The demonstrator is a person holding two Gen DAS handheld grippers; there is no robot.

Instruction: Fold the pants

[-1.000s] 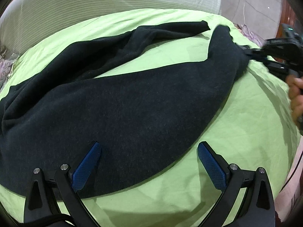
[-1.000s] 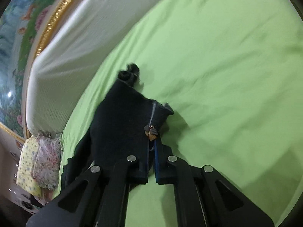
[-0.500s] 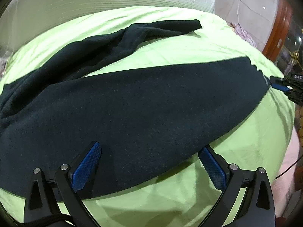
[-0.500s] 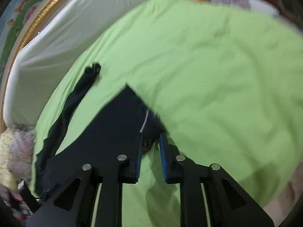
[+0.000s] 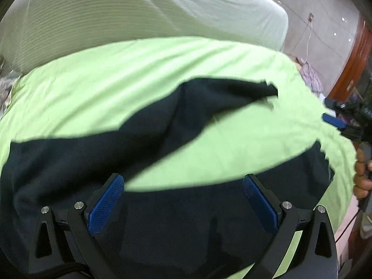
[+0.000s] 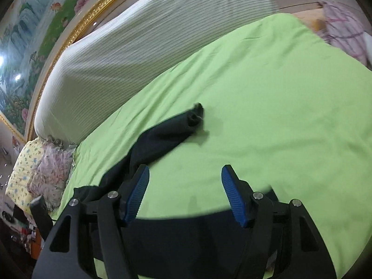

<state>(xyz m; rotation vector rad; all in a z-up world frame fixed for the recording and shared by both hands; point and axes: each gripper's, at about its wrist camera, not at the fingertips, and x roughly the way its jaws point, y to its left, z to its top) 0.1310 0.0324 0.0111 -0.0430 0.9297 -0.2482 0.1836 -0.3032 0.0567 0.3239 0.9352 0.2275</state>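
- The black pants [image 5: 181,220] lie on the green bed sheet [image 5: 139,74]. One leg runs along the near edge of the bed. The other leg [image 6: 172,127] pokes out toward the middle, so the two legs make a V shape.
- The left gripper [image 5: 183,200] hangs over the near leg. Its blue fingers [image 5: 104,204] are spread wide and hold nothing.
- The right gripper [image 6: 186,193] is over the end of the near leg. Its fingers [image 6: 232,195] are spread wide too, with nothing between them.
- I think the legs need to be laid one on top of the other next.
- What could go wrong: the far leg is bunched and its end is rolled up. If someone lifts it like that, I think the lumps get folded in.
- The near leg sits right at the bed's edge. A tug that way could make the pants slide off the bed.
- The cloth is soft and floppy. A pinch that grabs the sheet too would drag the sheet along.
- Room to move: the green sheet past the far leg is wide, with nothing lying on it.
- A big white striped cushion [image 6: 144,37] blocks the far side. Flowery pillows [image 6: 39,169] sit at one corner.
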